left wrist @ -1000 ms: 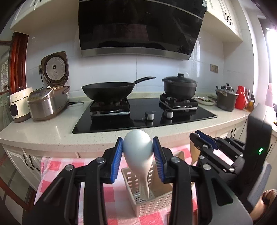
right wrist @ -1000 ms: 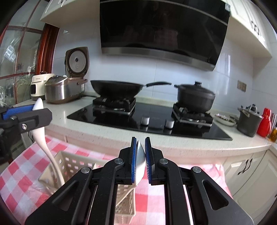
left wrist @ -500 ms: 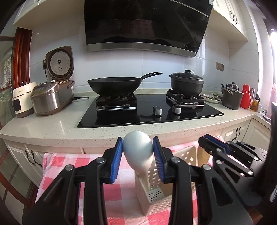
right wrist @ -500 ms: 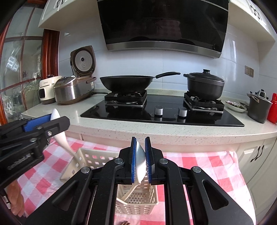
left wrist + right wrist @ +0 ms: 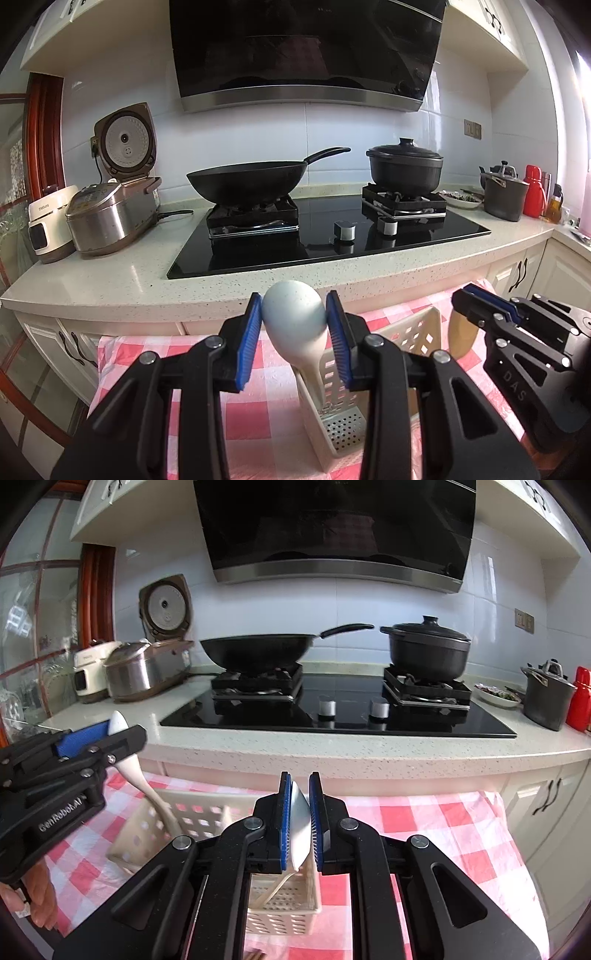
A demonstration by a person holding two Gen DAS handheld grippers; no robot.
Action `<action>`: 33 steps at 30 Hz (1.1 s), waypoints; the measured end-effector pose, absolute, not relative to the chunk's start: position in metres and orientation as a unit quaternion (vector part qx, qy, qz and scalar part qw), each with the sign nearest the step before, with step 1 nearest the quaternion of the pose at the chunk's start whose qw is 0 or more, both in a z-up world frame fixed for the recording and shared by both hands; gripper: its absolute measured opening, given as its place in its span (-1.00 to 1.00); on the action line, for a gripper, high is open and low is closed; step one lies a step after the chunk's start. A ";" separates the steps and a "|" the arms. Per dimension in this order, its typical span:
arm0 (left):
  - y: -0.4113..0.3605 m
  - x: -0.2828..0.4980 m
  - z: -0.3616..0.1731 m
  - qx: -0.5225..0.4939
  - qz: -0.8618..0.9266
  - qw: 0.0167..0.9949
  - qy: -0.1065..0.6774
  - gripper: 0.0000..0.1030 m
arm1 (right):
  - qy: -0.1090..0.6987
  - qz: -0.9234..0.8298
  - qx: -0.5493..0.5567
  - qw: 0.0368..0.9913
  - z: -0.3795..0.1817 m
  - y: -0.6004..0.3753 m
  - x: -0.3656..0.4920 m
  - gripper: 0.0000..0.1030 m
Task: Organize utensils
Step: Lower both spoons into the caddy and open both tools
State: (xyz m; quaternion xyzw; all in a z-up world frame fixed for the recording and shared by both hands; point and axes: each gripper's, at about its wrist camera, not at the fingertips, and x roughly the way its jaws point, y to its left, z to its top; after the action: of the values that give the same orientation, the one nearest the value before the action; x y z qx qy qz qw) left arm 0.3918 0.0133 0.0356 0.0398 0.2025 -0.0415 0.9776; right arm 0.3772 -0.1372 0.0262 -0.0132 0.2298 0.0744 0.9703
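Kitchen, 2 grippers over basket [image 5: 417,332] on checked cloth. L gripper [image 5: 294,325] pinching pale spoon [image 5: 295,317] by bowl, handle slanting down into basket's near-L slot. R gripper [image 5: 297,814] clamped on white scoop [image 5: 300,819], shaft likewise dipping straight below into basket.

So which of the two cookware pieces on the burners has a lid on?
The pot on the right burner; it wears a knobbed lid, while the wok on the left burner sits open.

- Both claws, the left claw [image 5: 294,325] and the right claw [image 5: 299,812], are built of speckled black plastic.
- Ribbed blue pads [image 5: 249,341] line the fingers.
- Silver screws [image 5: 254,823] are set at the joints.
- White "GenRobot.AI" lettering [image 5: 61,815] is printed on the left claw's side.
- Bare fingers [image 5: 38,901] are seen below that lettering.
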 end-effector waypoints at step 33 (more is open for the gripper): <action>0.023 0.412 0.017 0.039 -0.017 0.975 0.218 -0.08 | 0.320 0.102 -0.046 0.941 -0.013 -0.133 0.374 -0.21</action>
State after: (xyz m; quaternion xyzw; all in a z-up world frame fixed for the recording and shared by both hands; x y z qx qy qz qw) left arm 0.4123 0.0233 0.0165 0.0390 0.2184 -0.0169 0.9749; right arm 0.3744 -0.1332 -0.0126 -0.0463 0.3202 0.1022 0.9407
